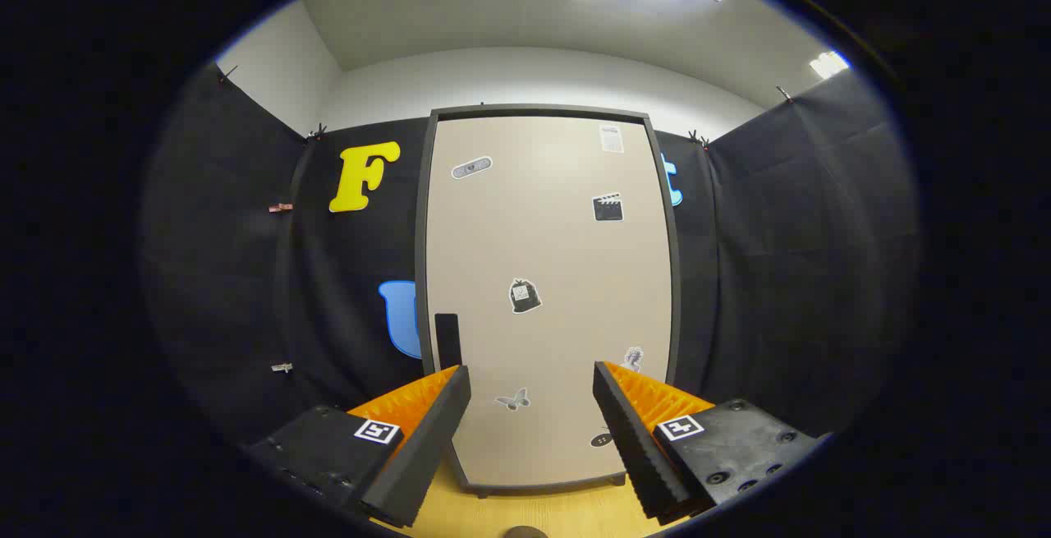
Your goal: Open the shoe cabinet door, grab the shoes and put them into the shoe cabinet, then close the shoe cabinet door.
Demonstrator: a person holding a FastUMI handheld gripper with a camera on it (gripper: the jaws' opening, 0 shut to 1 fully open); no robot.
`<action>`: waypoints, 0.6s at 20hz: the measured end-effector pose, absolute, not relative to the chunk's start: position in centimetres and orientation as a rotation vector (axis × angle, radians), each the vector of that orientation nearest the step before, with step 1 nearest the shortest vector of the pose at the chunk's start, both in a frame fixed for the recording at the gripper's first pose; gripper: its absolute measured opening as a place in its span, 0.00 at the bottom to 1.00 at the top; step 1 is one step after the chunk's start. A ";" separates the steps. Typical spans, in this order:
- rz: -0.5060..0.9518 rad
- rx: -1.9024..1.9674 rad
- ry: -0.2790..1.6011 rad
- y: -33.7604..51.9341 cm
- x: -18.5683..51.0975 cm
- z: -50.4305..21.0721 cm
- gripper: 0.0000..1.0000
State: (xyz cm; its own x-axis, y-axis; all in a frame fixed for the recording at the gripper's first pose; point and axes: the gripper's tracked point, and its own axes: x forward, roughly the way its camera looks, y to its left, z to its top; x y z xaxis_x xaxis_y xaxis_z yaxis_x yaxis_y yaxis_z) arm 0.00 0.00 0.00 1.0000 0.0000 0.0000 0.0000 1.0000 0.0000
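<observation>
Shoe cabinet door (548, 291): smooth, matt panel, looking like laminate, sitting in a darker matt frame (422, 275); small flat stickers (525, 296) lying on it, slightly glossy. Handle (447, 339): dark, matt. Floor (525, 513): showing pale wood grain with a soft sheen. Booth wall (780, 275): hanging as matt cloth, faintly creased. Gripper (532, 406), fingers spread apart: inner faces showing ribbed, matt pads (624, 431).

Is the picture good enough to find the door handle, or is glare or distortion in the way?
Gripper view: even lighting, no glare on the shoe cabinet door; fisheye bows its frame edges; the dark handle reads sharp, just beyond the one finger of the open gripper.
</observation>
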 end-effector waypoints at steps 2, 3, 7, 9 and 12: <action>0.010 -0.009 -0.005 0.0 -0.2 0.0 0.98; 0.012 -0.012 -0.009 -0.3 -0.1 0.0 0.98; 0.038 -0.054 0.010 -1.3 -0.3 -0.5 0.98; 0.071 -0.090 0.028 -2.0 -0.8 -0.8 0.98; 0.104 -0.071 0.048 -3.3 -1.9 -1.3 0.98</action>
State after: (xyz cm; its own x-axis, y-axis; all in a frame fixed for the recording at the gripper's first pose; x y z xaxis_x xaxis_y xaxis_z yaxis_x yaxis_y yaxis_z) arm -1.86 -3.32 -1.27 0.9935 0.1016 -0.0512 -0.1050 0.9922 -0.0680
